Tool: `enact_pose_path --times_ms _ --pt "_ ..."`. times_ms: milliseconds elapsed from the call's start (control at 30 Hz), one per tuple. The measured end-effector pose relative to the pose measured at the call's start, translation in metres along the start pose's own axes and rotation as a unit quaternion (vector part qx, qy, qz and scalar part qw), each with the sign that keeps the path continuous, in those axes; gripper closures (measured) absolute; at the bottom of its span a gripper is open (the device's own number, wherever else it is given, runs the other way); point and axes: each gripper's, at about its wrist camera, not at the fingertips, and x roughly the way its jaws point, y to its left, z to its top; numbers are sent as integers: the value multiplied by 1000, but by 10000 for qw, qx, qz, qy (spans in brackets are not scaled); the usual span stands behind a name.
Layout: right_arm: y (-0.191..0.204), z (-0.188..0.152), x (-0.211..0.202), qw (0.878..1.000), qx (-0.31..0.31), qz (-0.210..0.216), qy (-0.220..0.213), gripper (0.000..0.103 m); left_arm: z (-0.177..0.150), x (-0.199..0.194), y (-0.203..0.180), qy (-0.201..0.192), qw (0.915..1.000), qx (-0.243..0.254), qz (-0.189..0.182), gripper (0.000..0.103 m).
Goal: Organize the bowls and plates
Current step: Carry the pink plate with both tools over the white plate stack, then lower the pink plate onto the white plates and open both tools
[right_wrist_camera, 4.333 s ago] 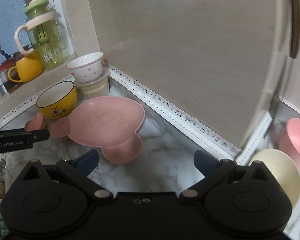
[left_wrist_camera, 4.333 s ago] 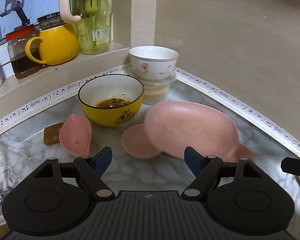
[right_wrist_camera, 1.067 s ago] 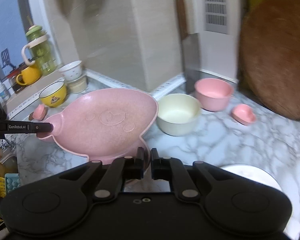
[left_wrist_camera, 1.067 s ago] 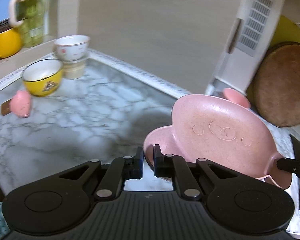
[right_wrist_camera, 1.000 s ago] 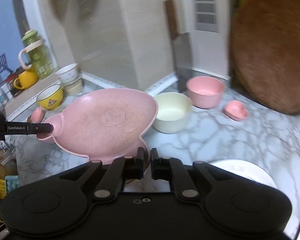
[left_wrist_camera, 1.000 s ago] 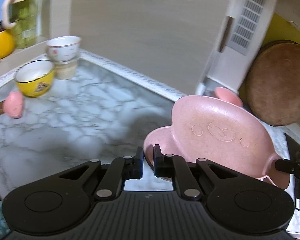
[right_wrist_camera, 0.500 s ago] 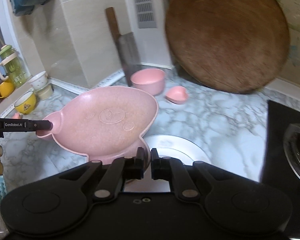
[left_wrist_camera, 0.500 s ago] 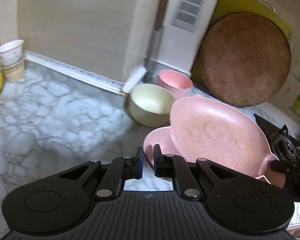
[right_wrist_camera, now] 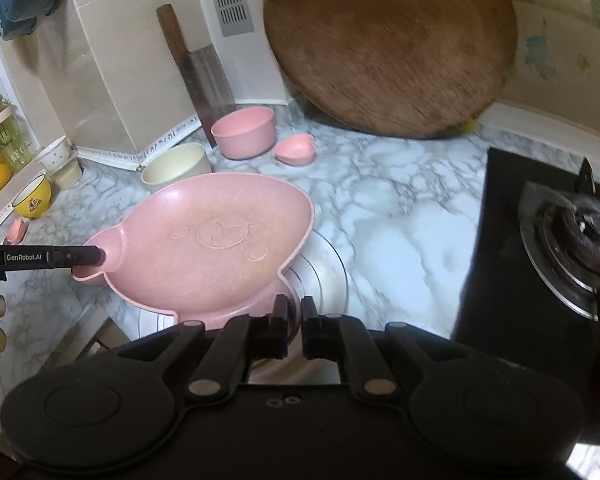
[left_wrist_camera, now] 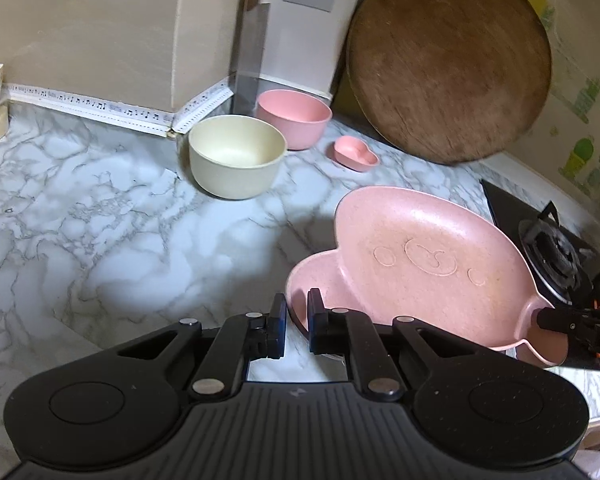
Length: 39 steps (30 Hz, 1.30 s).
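Both grippers are carrying one dish between them: the left gripper (left_wrist_camera: pixel 297 322) is pinching one ear of the pink bear-face plate (left_wrist_camera: pixel 424 264), its fingers nearly together on the rim, and the right gripper (right_wrist_camera: pixel 294 322) is clamping the opposite ear in the same way. In the right wrist view the plate (right_wrist_camera: pixel 216 240) is hanging above a white plate (right_wrist_camera: pixel 324 276) that is lying on the marble countertop (right_wrist_camera: pixel 400 208). Beyond it a cream bowl (left_wrist_camera: pixel 234 156) and a pink bowl (left_wrist_camera: pixel 294 116) are sitting side by side near the wall corner, with a small pink heart-shaped dish (left_wrist_camera: pixel 355 155) just beside them. A round wooden chopping board (left_wrist_camera: pixel 448 60) is leaning against the wall, and a gas burner (right_wrist_camera: pixel 576 240) is showing at the right.
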Motion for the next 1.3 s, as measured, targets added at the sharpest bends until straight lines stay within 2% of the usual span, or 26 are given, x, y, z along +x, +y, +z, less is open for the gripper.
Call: enact_pose_path --times_ms 467,867,1300 --pt "-13 -29 3 9997 16 37 241 96 -25 4 -9 284 9995 74 80 94" --pt "-16 -38 7 9992 59 20 404 96 -35 9 -9 468 9988 103 36 94" --pt "-12 -41 13 9992 41 -38 398 95 -36 12 -6 468 9987 199 57 93"
